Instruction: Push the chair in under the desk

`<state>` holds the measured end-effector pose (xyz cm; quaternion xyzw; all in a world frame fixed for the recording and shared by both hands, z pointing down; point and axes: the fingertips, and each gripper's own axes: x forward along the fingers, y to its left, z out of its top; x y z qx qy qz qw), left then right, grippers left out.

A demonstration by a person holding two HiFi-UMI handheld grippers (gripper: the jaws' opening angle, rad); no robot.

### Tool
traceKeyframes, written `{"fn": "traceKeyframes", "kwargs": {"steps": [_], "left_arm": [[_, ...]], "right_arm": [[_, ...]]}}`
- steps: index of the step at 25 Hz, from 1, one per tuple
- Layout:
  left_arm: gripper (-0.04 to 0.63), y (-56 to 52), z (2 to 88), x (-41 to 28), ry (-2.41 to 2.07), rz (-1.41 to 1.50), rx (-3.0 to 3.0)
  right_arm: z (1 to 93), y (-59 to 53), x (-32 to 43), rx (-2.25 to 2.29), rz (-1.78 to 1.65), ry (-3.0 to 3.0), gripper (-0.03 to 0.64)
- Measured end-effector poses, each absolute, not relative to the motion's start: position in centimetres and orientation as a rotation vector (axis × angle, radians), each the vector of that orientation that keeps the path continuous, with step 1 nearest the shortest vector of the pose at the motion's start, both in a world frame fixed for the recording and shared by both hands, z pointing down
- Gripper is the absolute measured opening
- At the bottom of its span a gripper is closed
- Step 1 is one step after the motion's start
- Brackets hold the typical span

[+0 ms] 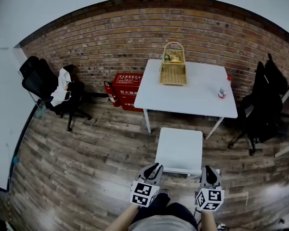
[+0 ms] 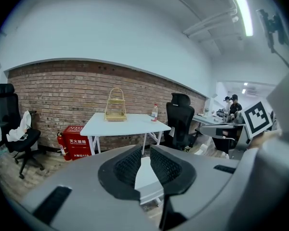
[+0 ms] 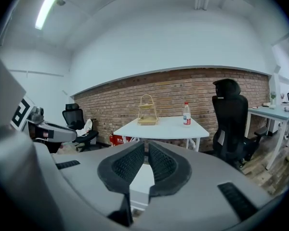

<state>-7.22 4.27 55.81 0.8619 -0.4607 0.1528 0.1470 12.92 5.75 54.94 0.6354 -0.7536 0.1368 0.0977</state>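
Observation:
A white square-seated chair (image 1: 179,150) stands on the wood floor just in front of the white desk (image 1: 192,97), its far edge near the desk's front. My left gripper (image 1: 154,170) is at the seat's near left corner, its pads a narrow gap apart with nothing between them. The right gripper (image 1: 208,171) is shut and empty, by the near right corner. In the left gripper view the left gripper (image 2: 144,150) points over the chair seat (image 2: 145,174) at the desk (image 2: 130,121). The right gripper (image 3: 146,146) likewise faces the seat (image 3: 142,177) and desk (image 3: 164,125).
A wicker basket (image 1: 173,66) and a bottle (image 1: 223,89) stand on the desk. A red fire-equipment box (image 1: 126,88) sits by the brick wall left of the desk. Black office chairs stand at the left (image 1: 53,88) and right (image 1: 262,102).

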Motion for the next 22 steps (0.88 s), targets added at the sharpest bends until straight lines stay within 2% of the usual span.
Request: {"fn": "traceKeyframes", "kwargs": {"steps": [3,14,15,17,22], "left_arm": [[0.076,4.0,56.2,-7.1,-1.290,0.456,2.497],[0.103,3.4,57.3,-7.6,-1.288,0.505,2.483],[0.108,3.4,57.4,-7.7,-1.285,0.509,2.482],[0.125,3.4,57.5,-7.9,-1.282,0.526,2.479],[0.135,3.9,57.7,-8.4,-1.275,0.575,2.472]], "right_arm": [[54.7,5.2,11.9,1.854,0.368,-2.233,0.018],[56.2,5.7,14.8,1.854,0.405,-2.156,0.022],[56.4,5.7,15.2,1.839,0.414,-2.161,0.046],[56.7,5.7,15.7,1.808,0.446,-2.168,0.145],[57.2,6.2,17.6,1.759,0.465,-2.157,0.195]]}}
